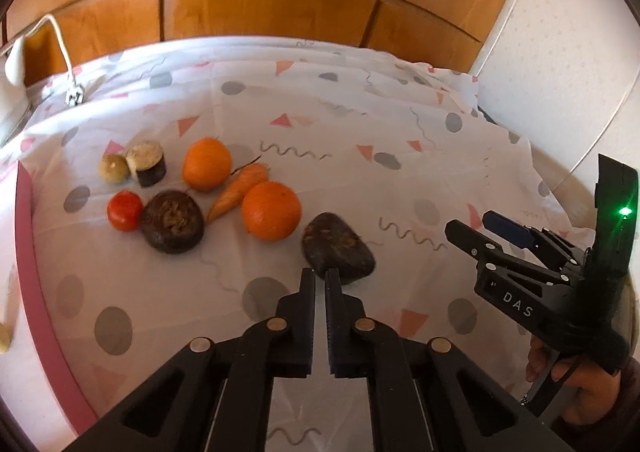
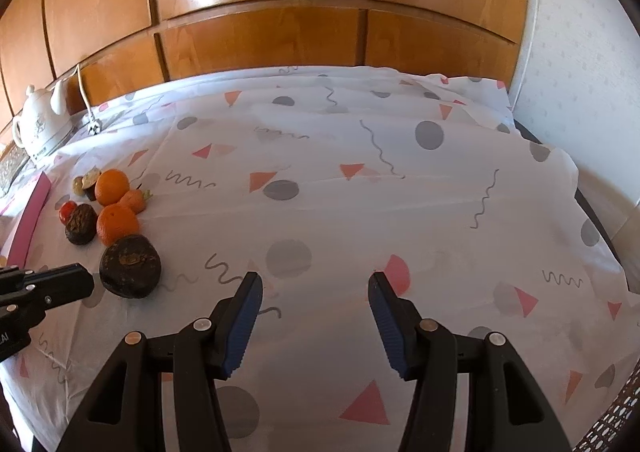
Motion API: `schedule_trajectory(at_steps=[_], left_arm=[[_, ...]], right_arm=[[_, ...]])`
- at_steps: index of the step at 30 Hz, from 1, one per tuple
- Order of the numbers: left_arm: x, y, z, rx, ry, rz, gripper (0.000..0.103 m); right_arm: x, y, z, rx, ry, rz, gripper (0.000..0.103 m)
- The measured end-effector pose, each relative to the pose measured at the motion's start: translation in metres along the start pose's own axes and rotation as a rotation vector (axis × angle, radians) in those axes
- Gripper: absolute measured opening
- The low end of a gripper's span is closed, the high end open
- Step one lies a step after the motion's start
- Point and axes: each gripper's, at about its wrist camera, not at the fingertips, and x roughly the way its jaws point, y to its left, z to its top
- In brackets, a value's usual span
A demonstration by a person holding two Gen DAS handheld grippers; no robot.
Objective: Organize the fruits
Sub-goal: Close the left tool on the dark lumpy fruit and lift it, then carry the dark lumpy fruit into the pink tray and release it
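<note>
Black fingers of the left gripper (image 1: 320, 278) filled the bottom of its own view, jaws clenched together with nothing between them, tips just short of a dark, rough-skinned round piece of produce (image 1: 338, 248), perhaps a beetroot; whether they touched it could not be told. That dark lump served as the landmark on the patterned tablecloth (image 1: 360, 132). Just beyond it to the left sat an orange (image 1: 271, 210), with a carrot (image 1: 240, 188) and a second orange (image 1: 207, 163) farther behind. Left of those lay another dark round piece (image 1: 172, 221), a small tomato (image 1: 125, 211), and two small items too unclear to name. Well to the right of the landmark, the right gripper (image 2: 316, 292) hovered over bare cloth, its blue-padded jaws spread apart and empty. The dark lump looked firm, dense and fairly heavy, its crusty skin likely giving good grip; clasping it across its widest middle would probably be steadiest, since its rounded form could roll.
</note>
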Motion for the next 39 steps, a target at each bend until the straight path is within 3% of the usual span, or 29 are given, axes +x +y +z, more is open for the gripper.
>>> schedule_trajectory(at_steps=[7,11,14,20,25,28,34,39], left_arm=[[-0.007,0.011,-0.008,-0.046,0.0,-0.011,0.007],[-0.004,0.02,-0.013,-0.086,0.019,-0.006,0.034],[-0.006,0.022,-0.013,-0.107,0.013,-0.019,0.048],[0.008,0.005,0.004,-0.096,0.034,-0.054,0.06],[0.028,-0.006,0.018,-0.107,0.053,-0.052,0.06],[0.042,-0.007,0.018,-0.091,0.07,-0.03,0.044],[0.03,-0.014,0.01,-0.014,0.049,-0.015,0.043],[-0.002,-0.013,0.008,0.016,-0.012,-0.007,0.043]], right_arm=[[-0.007,0.005,0.0,-0.012,-0.013,0.002,0.056],[-0.007,0.002,-0.002,-0.001,-0.008,0.004,0.056],[-0.006,-0.002,-0.001,0.015,-0.005,0.01,0.056],[-0.009,-0.004,-0.002,0.019,-0.014,0.022,0.056],[-0.008,-0.005,-0.005,0.016,-0.006,0.028,0.056],[-0.006,-0.007,-0.006,0.02,0.005,0.026,0.056],[-0.002,-0.007,-0.008,0.026,0.009,0.035,0.056],[0.005,0.005,-0.005,0.003,0.027,0.049,0.056]])
